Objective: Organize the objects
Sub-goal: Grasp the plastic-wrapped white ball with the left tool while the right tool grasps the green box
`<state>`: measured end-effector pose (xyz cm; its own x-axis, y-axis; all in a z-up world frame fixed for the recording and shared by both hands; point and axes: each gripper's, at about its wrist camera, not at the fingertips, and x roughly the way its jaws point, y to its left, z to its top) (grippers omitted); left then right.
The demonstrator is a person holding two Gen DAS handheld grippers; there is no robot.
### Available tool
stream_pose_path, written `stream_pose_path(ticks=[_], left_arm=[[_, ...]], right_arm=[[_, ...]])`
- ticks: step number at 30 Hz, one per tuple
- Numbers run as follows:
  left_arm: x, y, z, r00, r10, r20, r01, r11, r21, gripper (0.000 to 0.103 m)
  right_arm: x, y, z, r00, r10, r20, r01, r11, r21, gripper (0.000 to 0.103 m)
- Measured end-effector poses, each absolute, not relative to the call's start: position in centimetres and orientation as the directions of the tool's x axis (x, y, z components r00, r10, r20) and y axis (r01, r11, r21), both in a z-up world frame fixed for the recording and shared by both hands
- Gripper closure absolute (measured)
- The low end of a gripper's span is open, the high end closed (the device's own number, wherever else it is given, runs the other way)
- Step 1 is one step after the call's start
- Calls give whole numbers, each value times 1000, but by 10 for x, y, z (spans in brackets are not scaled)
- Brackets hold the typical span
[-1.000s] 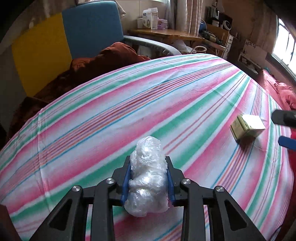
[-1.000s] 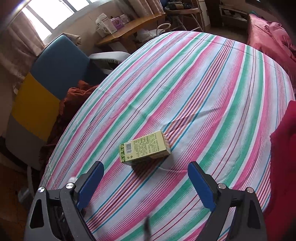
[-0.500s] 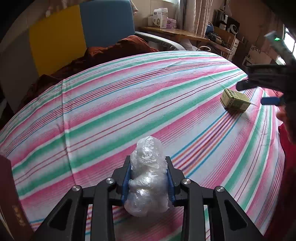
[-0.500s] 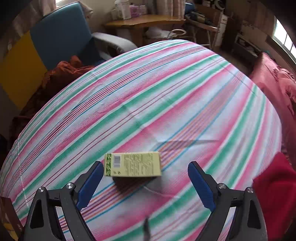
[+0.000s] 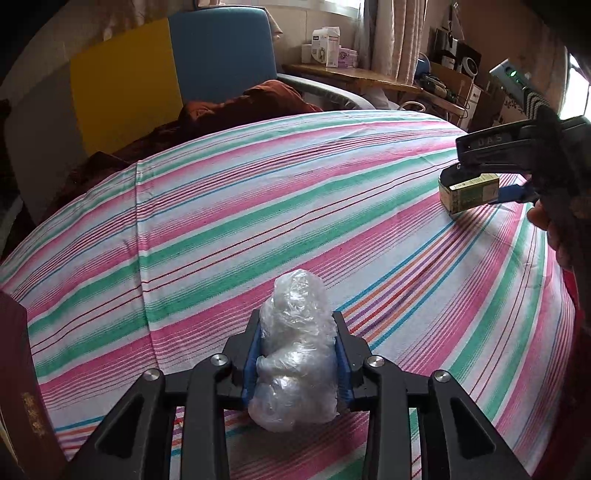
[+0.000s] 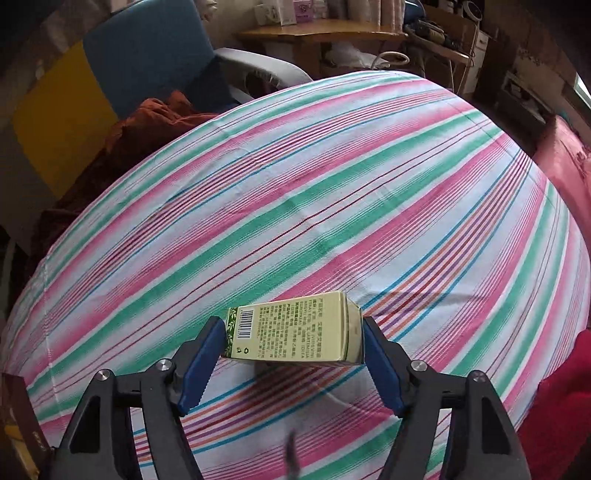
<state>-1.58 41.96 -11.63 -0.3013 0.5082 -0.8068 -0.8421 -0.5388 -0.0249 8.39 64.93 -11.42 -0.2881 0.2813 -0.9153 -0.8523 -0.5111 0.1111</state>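
Observation:
My left gripper (image 5: pixel 297 354) is shut on a crumpled clear plastic bag (image 5: pixel 295 350) and holds it just above the striped cloth (image 5: pixel 258 206). My right gripper (image 6: pixel 293 345) is shut on a pale green carton (image 6: pixel 295 330) with a barcode, its blue pads (image 6: pixel 201 354) pressing both ends. The carton sits tilted at the cloth surface. In the left wrist view the right gripper (image 5: pixel 484 184) and the carton (image 5: pixel 469 192) show at the far right.
A dark red box (image 5: pixel 18 387) stands at the left edge, also at the lower left in the right wrist view (image 6: pixel 18 424). A blue and yellow chair (image 5: pixel 166 74) with a rust blanket (image 5: pixel 240 107) is beyond the cloth. A wooden desk (image 6: pixel 332 33) stands behind.
My right gripper has moved down onto the carton and closed its jaws on both ends. My left gripper still holds the plastic bag and has swung slightly left.

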Motion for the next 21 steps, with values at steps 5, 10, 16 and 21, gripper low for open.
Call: stream_pose_path(ticks=[5, 10, 16, 21], left_arm=[[-16, 418, -118, -304, 508, -806, -839, -544, -26, 67], [-16, 420, -118, -314, 503, -805, -839, -544, -13, 67], [-16, 421, -119, -314, 506, -803, -837, -548, -18, 66], [-17, 419, -119, -311, 510, -802, -835, -550, -26, 66]], right_arm=[[92, 653, -106, -335, 300, -893, -856, -494, 155, 45], [101, 654, -106, -352, 274, -895, -859, -475, 192, 45], [114, 657, -108, -331, 282, -901, -887, -420, 194, 17], [104, 652, -103, -287, 343, -894, -882, -458, 107, 7]])
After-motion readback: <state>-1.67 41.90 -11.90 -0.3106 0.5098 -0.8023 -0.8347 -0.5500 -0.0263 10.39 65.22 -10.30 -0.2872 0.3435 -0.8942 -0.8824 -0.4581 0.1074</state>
